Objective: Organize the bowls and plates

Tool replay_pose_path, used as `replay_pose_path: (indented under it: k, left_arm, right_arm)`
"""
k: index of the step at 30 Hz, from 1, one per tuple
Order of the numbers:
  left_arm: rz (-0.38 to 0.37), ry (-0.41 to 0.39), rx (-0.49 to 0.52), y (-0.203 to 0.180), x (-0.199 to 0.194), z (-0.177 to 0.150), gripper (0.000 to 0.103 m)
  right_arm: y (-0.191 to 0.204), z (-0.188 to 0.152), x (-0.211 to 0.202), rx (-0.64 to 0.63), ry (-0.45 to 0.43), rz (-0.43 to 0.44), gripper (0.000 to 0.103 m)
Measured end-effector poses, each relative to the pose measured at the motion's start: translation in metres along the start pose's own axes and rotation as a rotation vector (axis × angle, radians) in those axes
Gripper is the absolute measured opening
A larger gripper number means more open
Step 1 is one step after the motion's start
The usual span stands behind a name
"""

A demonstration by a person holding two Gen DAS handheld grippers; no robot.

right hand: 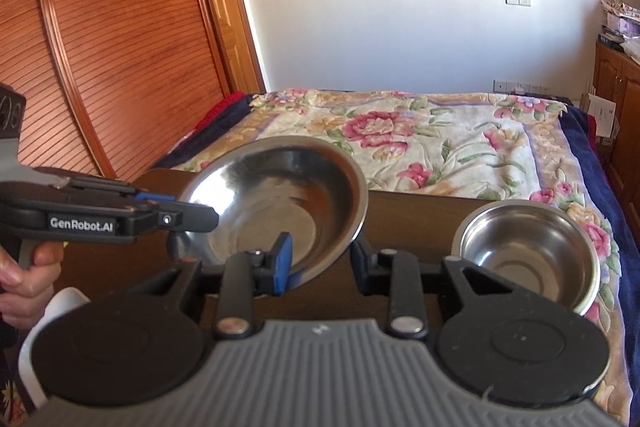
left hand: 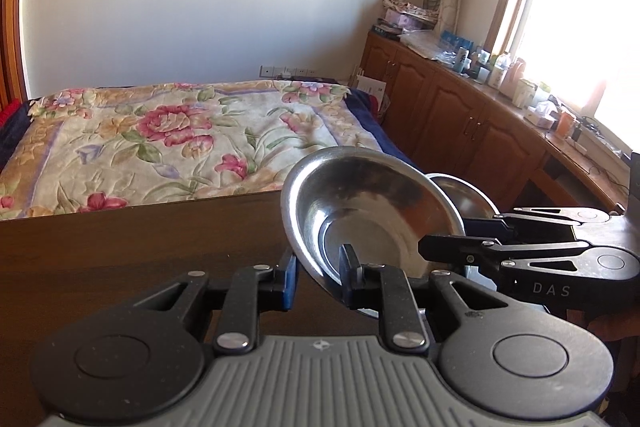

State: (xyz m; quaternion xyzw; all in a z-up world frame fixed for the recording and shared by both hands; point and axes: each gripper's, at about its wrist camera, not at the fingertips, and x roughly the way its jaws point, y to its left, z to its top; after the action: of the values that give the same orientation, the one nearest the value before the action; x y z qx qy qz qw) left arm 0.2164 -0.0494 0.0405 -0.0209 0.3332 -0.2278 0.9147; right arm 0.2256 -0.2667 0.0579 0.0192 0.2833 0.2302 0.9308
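A wide, shallow steel dish [left hand: 372,211] [right hand: 280,195] hangs tilted over the dark wooden table [left hand: 120,267] [right hand: 408,219]. My left gripper [left hand: 318,273] is shut on its near-left rim, one pad inside the dish and one outside. In the right wrist view it [right hand: 194,223] reaches in from the left. The right gripper [right hand: 320,259] is shut on the dish's near-right wall and shows from the side [left hand: 444,239] in the left wrist view. A smaller, deeper steel bowl [right hand: 528,251] [left hand: 460,191] stands upright on the table to the right of the dish.
A bed with a floral cover [left hand: 180,135] [right hand: 420,143] lies just past the table's far edge. Wooden cabinets [left hand: 460,115] with a cluttered top run under the window. A wooden wardrobe [right hand: 120,47] stands on the left. A hand [right hand: 24,267] holds the left gripper's handle.
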Motion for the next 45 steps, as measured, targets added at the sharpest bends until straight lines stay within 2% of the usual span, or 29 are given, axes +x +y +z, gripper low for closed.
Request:
replay_pose_path:
  k: [10,26,34,45]
  left_arm:
    - [-0.039,-0.003,-0.004,-0.01,-0.032,-0.027,0.022]
    - [-0.06,0.012,0.015,-0.03,-0.074,-0.087,0.023]
    - [-0.055,0.038,0.032,-0.039,-0.082,-0.113,0.023]
    - [-0.048,0.05,0.039,-0.043,-0.088,-0.129,0.024]
  right_arm:
    - [0.014,-0.014,-0.029,-0.018,-0.018,0.01,0.034]
    - [0.039,-0.058,-0.065,-0.029,-0.001,0.049,0.034]
    - [0.049,-0.083,-0.079,-0.031,0.022,0.06,0.034]
    - [0.054,-0.094,-0.085,-0.035,0.031,0.068,0.034]
